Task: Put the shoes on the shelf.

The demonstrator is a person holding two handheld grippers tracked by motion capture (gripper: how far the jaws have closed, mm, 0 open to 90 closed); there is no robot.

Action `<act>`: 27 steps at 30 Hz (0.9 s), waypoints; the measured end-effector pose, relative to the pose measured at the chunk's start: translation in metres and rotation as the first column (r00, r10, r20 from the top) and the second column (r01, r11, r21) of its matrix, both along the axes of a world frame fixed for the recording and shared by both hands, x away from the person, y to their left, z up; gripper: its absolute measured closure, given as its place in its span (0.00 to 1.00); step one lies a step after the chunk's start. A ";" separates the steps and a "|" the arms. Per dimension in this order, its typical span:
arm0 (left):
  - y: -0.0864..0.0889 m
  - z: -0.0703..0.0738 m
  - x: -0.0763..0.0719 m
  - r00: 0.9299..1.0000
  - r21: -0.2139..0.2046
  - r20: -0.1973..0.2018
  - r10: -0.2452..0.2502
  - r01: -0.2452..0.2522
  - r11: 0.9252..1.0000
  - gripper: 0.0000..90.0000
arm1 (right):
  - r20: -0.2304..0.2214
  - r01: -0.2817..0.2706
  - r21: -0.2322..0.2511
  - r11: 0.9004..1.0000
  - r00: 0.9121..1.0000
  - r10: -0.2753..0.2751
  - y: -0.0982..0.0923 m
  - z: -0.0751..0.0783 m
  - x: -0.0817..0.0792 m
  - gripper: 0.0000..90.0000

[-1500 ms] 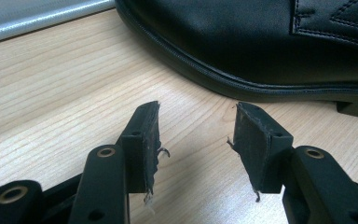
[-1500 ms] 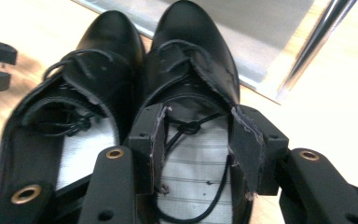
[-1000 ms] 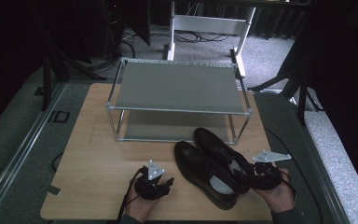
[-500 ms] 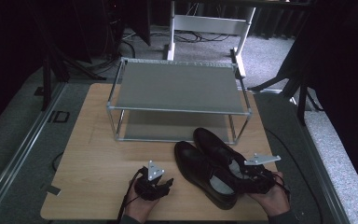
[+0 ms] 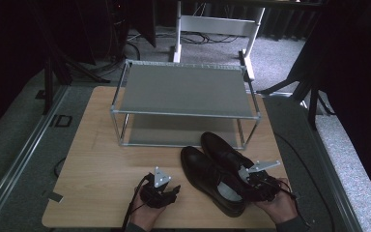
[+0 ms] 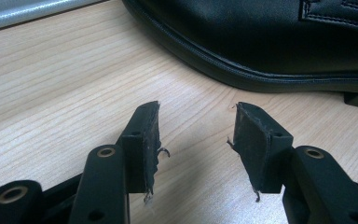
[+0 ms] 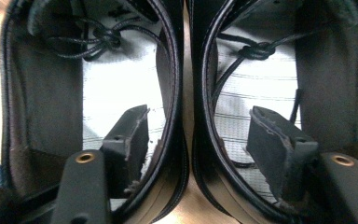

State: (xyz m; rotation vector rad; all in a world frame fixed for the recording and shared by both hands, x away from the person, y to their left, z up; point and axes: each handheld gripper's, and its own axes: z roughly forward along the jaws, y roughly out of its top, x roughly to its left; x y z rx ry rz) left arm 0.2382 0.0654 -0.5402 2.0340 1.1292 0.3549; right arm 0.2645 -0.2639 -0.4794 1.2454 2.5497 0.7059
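Right gripper [image 5: 251, 186], high view: we see it at the heels of the two black shoes [image 5: 217, 169] near the wooden table's [image 5: 101, 159] front edge. Left gripper [image 5: 171, 191] rests just left of them.

Left gripper view: jaws wide apart on bare wood, nothing between, the shoe's side just ahead.

Right gripper view: one jaw inside each shoe, both adjoining inner walls between them. Jaws just closing; pads not visibly pressing, so grip unclear.
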 end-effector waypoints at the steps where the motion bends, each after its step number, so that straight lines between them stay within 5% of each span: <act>1: 0.000 0.000 0.000 1.000 0.000 0.000 0.000 0.000 1.000 0.57 | -0.006 -0.001 -0.005 1.000 1.000 0.001 0.001 -0.001 0.001 0.45; 8: 0.000 0.000 -0.001 1.000 -0.003 0.000 0.002 -0.002 1.000 0.57 | -0.041 -0.006 -0.008 1.000 0.999 0.005 0.004 -0.004 0.005 0.62; 12: 0.000 -0.001 -0.001 1.000 -0.003 -0.001 0.003 -0.003 1.000 0.57 | -0.047 -0.015 0.023 1.000 0.999 0.016 0.005 -0.003 0.007 0.82; 27: 0.002 0.000 0.000 1.000 -0.005 0.001 0.010 -0.010 1.000 0.57 | -0.008 0.030 0.082 0.996 1.000 -0.029 0.002 -0.005 0.004 0.90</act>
